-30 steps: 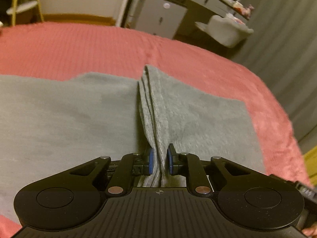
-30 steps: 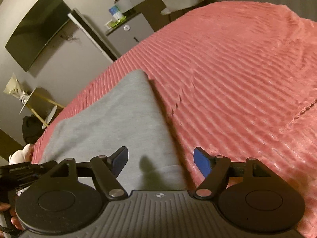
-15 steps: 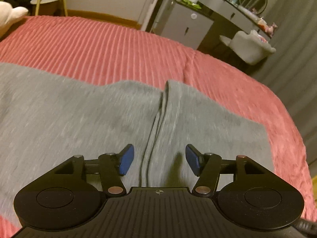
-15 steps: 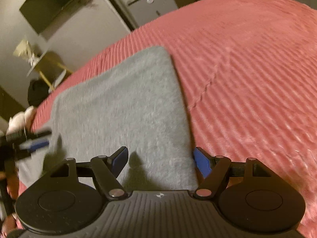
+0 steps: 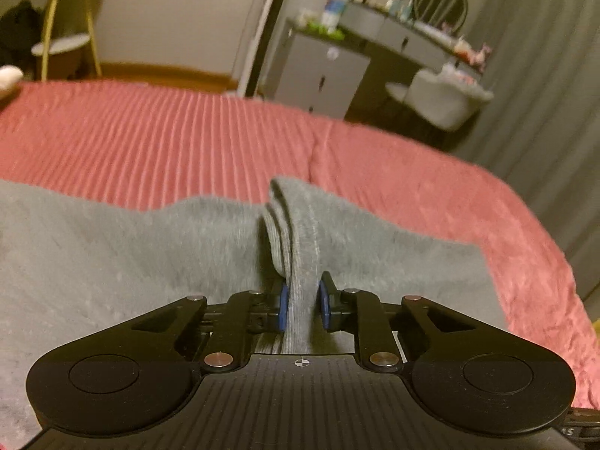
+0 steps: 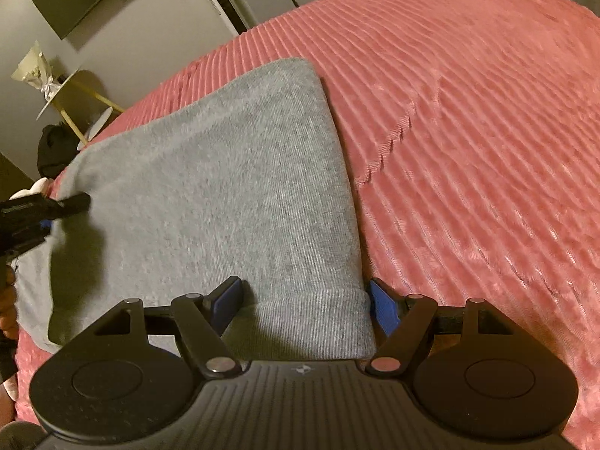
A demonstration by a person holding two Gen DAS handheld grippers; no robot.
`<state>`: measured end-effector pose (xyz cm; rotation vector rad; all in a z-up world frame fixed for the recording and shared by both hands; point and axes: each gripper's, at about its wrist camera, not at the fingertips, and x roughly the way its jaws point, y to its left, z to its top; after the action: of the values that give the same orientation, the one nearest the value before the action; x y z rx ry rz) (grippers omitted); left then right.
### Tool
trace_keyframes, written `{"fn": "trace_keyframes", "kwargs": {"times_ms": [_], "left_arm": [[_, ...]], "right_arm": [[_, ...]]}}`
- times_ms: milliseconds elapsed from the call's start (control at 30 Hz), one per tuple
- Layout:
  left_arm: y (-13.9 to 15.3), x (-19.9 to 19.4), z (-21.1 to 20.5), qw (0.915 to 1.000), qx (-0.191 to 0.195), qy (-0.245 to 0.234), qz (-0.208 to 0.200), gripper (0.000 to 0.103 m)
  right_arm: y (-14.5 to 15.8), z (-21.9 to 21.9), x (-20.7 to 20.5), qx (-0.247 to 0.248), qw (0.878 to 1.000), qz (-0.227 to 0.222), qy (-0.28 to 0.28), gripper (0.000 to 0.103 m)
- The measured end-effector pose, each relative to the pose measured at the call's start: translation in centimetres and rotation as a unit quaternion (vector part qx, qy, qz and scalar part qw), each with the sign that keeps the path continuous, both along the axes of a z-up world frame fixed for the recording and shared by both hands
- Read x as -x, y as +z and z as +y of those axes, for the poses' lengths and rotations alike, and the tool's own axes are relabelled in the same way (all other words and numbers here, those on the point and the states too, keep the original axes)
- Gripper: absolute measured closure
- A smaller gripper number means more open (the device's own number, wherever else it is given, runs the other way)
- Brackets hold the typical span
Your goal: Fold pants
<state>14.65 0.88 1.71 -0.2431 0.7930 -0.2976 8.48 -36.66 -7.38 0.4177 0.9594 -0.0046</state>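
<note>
Left hand-held gripper [image 5: 303, 305]: jaws have just been closing, now pinched on a raised ridge of the grey pants [image 5: 112, 262], a bunched fold standing up between the blue pads [image 5: 283, 305]; cloth fills the gap. Right hand-held gripper [image 6: 303, 305]: jaws stand wide, straddling the ribbed cuff [image 6: 307, 322] at the near end of a leg, pads clear of it on either side, nothing held. The pants lie flat on the red bed cover [image 6: 468, 112], spreading ahead of and left of the right hand-held gripper. Judged: soft knit, light, limp, no stiffness; it will sag and drag behind a grip and cling somewhat to the ribbed cover. Best holds look like the thick cuff and doubled edges, where layers stay together. Containers: none on the bed; far off, a grey cabinet [image 5: 318, 71] carries small bottles, contents too blurred to tell.
</note>
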Motion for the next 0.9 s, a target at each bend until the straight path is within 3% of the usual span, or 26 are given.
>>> {"fn": "trace_keyframes", "kwargs": {"times_ms": [100, 200, 267, 333, 400, 500, 600, 700, 900], "left_arm": [[0.0, 0.7, 0.1, 0.9994, -0.031, 0.007, -0.013, 0.084], [-1.8, -0.1, -0.3, 0.9962, -0.078, 0.029, 0.025, 0.078], [-2.3, 0.0, -0.6, 0.9933, -0.102, 0.042, 0.035, 0.065], [-1.9, 1.1, -0.9, 0.9935, -0.108, 0.028, 0.023, 0.038], [-1.5, 2.5, -1.2, 0.9932, -0.116, -0.003, 0.012, 0.027], [-1.5, 4.1, -1.0, 0.99, -0.139, -0.026, 0.008, 0.026], [-2.4, 4.6, -0.1, 0.9907, -0.129, -0.027, 0.035, 0.026], [-4.1, 4.8, 0.1, 0.9862, -0.149, -0.013, 0.07, 0.028], [-3.9, 6.1, -0.4, 0.9838, -0.171, 0.011, 0.053, 0.027]], "right_arm": [[0.0, 0.1, 0.0, 0.005, 1.0, 0.0, 0.001, 0.029], [-0.2, 0.2, -0.5, 0.023, 1.0, 0.005, 0.011, 0.028], [-0.2, 0.6, -0.9, 0.038, 0.999, 0.01, 0.017, 0.028], [-0.2, 0.8, -1.0, 0.048, 0.999, 0.012, 0.022, 0.026], [-0.2, 0.8, -1.1, 0.048, 0.999, 0.013, 0.022, 0.025], [-0.1, 0.8, -1.5, 0.046, 0.999, 0.016, 0.022, 0.025], [-0.1, 1.1, -1.7, 0.054, 0.998, 0.016, 0.026, 0.024], [0.0, 1.6, -1.2, 0.065, 0.997, 0.015, 0.028, 0.023], [0.2, 2.1, -1.1, 0.087, 0.995, 0.02, 0.032, 0.016]]}}
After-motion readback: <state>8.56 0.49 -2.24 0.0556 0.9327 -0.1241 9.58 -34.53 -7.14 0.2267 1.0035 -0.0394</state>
